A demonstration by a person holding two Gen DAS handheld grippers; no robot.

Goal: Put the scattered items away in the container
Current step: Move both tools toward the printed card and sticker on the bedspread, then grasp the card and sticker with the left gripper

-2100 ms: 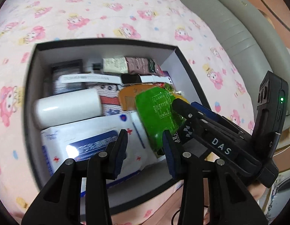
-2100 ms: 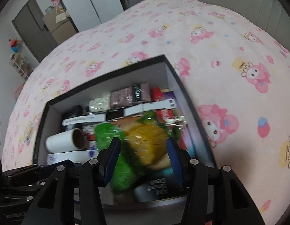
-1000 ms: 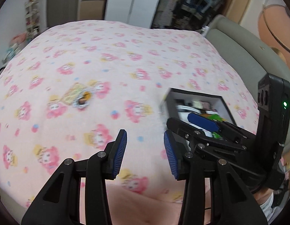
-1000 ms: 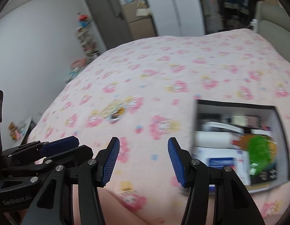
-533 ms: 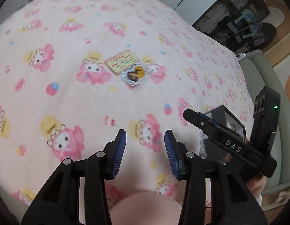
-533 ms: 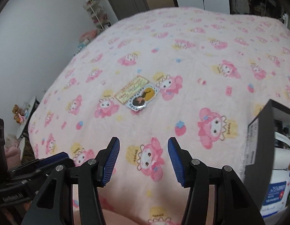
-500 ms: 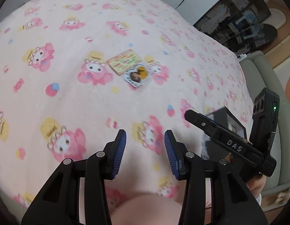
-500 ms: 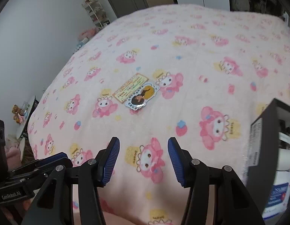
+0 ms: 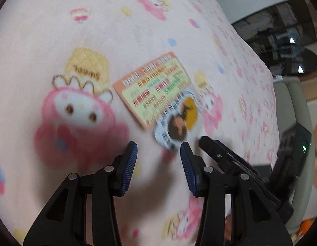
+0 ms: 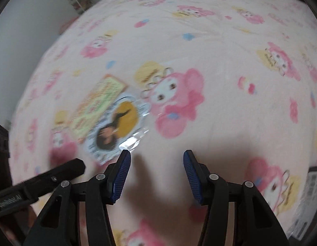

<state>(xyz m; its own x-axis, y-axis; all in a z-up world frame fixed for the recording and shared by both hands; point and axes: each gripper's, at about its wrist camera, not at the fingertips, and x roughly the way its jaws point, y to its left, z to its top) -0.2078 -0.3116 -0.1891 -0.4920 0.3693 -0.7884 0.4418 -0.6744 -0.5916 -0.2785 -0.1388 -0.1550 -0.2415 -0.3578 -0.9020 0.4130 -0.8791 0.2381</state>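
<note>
Two flat items lie together on the pink patterned blanket: an orange-edged card with colourful print [image 9: 156, 88] [image 10: 97, 104] and a clear-wrapped sticker with a dark-haired figure on an orange circle [image 9: 178, 121] [image 10: 117, 129]. My left gripper [image 9: 158, 162] is open and empty, just short of the sticker. My right gripper [image 10: 155, 170] is open and empty, to the right of the sticker. The container shows only as a dark box corner [image 10: 314, 205] at the right edge of the right wrist view.
The blanket [image 9: 76, 30] covers the whole bed. The right gripper [image 9: 236, 164] reaches in beside my left one. The left gripper's finger [image 10: 45, 178] shows at lower left of the right wrist view. A grey bed frame [image 9: 295, 110] and dark shelves [image 9: 281, 30] lie beyond.
Both grippers have left the box, swung over the blanket and come down close to the card and sticker, which now fill the views. The right gripper let go of its green and yellow packet in the box.
</note>
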